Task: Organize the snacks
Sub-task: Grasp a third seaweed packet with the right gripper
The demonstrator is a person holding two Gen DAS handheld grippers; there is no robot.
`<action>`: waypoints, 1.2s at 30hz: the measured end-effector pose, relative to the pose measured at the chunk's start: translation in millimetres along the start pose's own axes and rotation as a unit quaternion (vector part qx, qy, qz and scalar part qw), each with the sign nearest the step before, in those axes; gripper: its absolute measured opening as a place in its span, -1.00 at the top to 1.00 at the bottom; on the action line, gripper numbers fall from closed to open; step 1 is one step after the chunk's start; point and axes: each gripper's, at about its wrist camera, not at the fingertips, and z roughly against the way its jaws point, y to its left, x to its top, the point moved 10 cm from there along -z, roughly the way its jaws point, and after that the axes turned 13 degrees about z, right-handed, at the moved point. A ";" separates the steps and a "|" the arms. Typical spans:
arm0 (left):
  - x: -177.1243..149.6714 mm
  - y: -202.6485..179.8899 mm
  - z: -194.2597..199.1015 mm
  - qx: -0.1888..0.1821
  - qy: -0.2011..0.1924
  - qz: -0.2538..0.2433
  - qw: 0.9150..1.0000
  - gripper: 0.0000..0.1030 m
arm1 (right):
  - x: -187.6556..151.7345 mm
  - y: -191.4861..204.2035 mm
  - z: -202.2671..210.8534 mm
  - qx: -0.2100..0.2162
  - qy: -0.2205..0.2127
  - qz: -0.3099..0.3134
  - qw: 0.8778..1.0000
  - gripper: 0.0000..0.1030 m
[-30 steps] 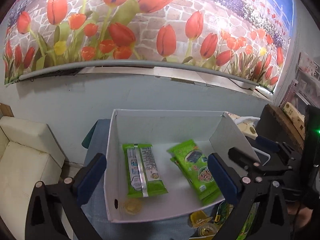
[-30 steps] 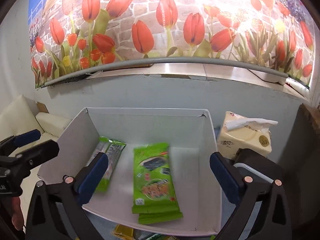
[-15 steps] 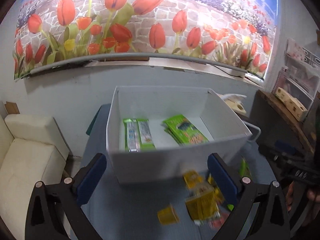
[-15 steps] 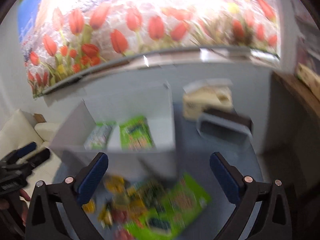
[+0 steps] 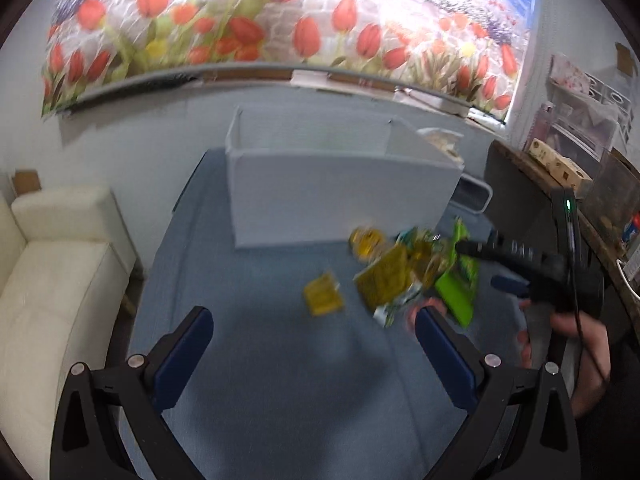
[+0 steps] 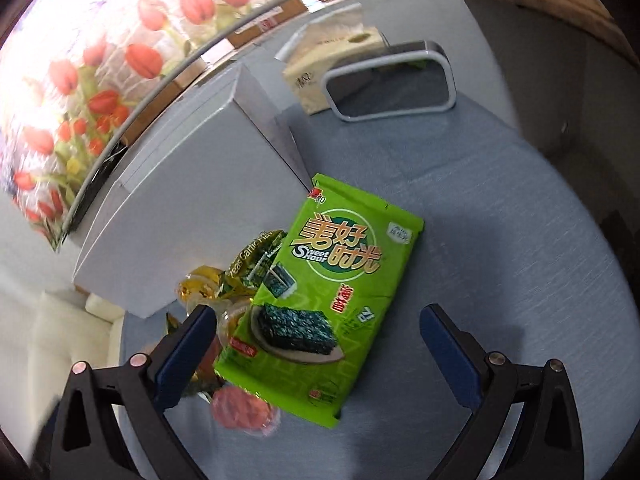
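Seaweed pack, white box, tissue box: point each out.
Seaweed pack [image 6: 320, 304]: right wrist view, middle of its printed front.
White box [image 5: 332, 204]: left wrist view, near outer wall.
Tissue box [image 6: 320, 56]: right wrist view, cream side face.

Green seaweed snack bag [image 6: 324, 296]: "Sweet Hour" in white, big yellow Chinese characters above. Smaller packet [image 6: 250, 266] beside: "Peas Garlic", rest hidden.

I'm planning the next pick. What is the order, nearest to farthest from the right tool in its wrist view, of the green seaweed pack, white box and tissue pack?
1. Green seaweed pack: between the open right tool fingers.
2. White box: beyond, to the left.
3. Tissue pack: farthest, at the back.
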 end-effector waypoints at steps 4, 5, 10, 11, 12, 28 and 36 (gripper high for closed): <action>-8.3 16.7 1.0 0.006 0.007 0.015 1.000 -1.00 | -0.7 -0.1 -13.1 -0.014 0.013 -0.014 1.000 -1.00; -9.3 19.4 1.3 0.006 0.008 0.018 1.000 -1.00 | -0.5 0.1 -18.2 -0.013 0.016 -0.013 1.000 -1.00; -6.8 26.5 1.8 0.008 0.006 0.020 1.000 -1.00 | 1.2 1.0 -21.2 -0.002 0.001 -0.012 1.000 -0.64; -6.0 26.1 0.6 0.006 0.007 0.022 1.000 -1.00 | 0.8 -0.8 -20.2 -0.005 0.003 -0.011 1.000 -0.62; -5.8 26.0 -1.1 0.005 0.009 0.023 1.000 -1.00 | 0.4 -2.6 -19.0 -0.005 0.002 -0.007 1.000 -0.59; -1.5 -4.3 -76.1 0.031 0.052 -0.012 0.998 -1.00 | -14.3 2.2 62.7 0.013 -0.056 0.075 0.996 -0.55; -7.8 -9.8 -114.5 0.051 0.082 -0.008 0.995 -1.00 | -29.9 4.3 90.0 0.035 -0.062 0.081 0.994 -0.53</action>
